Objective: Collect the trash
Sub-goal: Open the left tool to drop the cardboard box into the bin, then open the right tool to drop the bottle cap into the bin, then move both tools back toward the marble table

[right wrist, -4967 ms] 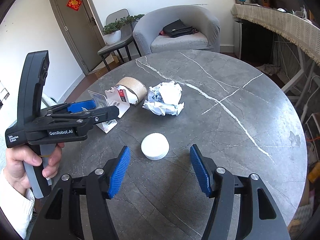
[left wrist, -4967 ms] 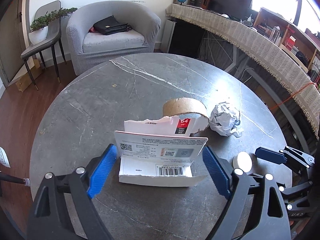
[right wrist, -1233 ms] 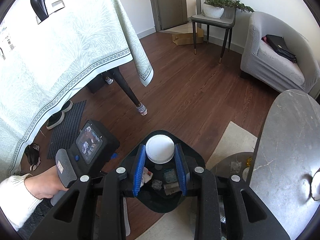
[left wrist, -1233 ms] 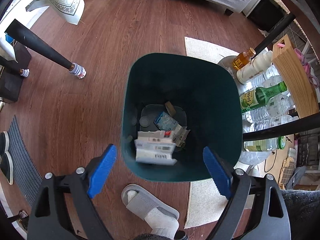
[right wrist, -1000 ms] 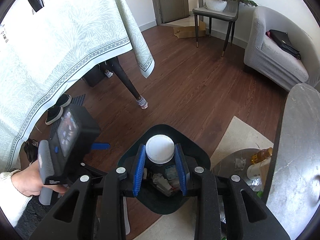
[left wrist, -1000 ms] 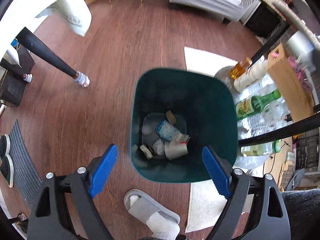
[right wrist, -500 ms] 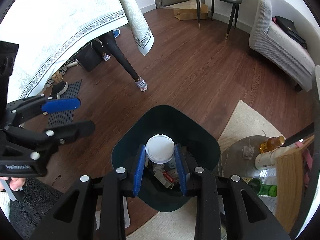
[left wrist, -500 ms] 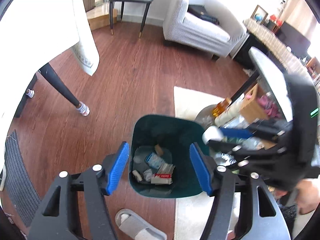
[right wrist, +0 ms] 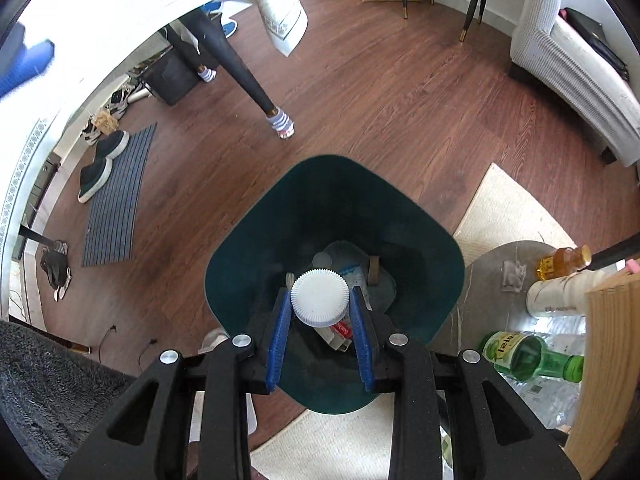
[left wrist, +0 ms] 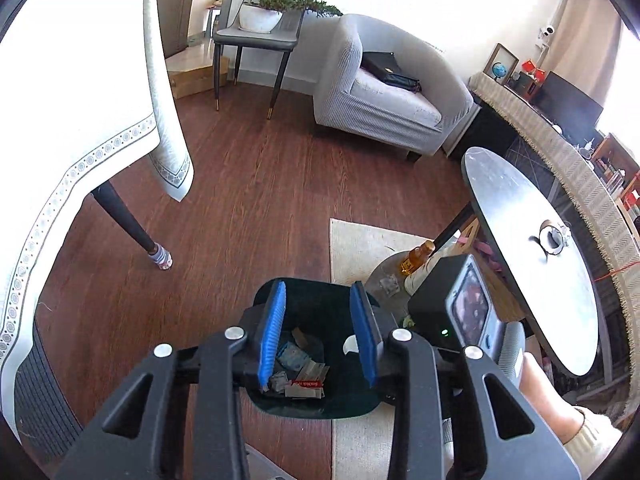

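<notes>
Above bin point(right wrist: 240, 264), R gripper point(right wrist: 320, 312) clamps white cap point(right wrist: 319, 298), flat face toward cam

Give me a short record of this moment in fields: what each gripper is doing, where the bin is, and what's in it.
right gripper: shut on white cap, held above the bin opening
left gripper: open, holding nothing, pointing at the bin
bin: dark green, on the wood floor, partly on the beige rug
bin contents: paper scraps and wrappers at the bottom
cap status: not yet released
</notes>
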`<state>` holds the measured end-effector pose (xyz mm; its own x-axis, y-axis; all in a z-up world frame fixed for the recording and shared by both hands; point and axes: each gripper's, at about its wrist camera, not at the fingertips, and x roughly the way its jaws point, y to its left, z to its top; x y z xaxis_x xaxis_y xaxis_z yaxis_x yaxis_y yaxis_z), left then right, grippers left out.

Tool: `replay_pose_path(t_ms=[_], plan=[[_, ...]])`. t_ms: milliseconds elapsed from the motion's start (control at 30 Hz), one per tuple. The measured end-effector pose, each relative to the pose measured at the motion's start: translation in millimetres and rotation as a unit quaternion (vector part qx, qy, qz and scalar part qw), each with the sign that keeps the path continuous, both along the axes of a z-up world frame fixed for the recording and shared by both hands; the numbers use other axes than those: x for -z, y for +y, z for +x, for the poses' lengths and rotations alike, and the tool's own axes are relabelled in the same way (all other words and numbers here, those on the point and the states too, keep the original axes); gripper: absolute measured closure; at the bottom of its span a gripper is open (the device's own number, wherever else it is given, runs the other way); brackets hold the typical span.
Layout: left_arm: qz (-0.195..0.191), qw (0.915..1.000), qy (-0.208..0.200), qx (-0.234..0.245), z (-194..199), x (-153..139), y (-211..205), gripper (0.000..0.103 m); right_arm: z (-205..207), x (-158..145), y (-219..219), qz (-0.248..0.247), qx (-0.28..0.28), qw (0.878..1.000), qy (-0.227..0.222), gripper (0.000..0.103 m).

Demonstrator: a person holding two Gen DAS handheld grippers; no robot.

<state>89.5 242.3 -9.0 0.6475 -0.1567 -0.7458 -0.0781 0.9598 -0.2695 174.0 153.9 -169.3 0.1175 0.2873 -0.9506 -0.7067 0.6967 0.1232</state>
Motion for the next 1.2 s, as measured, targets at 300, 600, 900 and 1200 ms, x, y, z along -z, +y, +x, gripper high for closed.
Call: replay_pose_path(t_ms=[300, 600, 900, 1200], plan=[[-0.005, 0.9993, -0.036, 0.0, -3, -26, -5, 0.074, -9, 42, 4, -0.056, -0.029, 0.997, 0.034, 0.065], [-0.013, 0.9981, -0.059, -0.015, -4, -44, -3, 0.074, -15, 30, -10, -0.045, -0.029, 0.998, 0.019, 0.056], [-0.004, 0.9967, -0.077, -0.027, 2, -56, -12, 0.074, -30, -52, -23, 0.048, -0.057, 0.996, -0.04, 0.062], [0.002, 0.9956, -0.093, -0.002, 18, -66, -50, 0.074, -30, -125, -69, 0.107, -0.016, 0.986, -0.124, 0.071]])
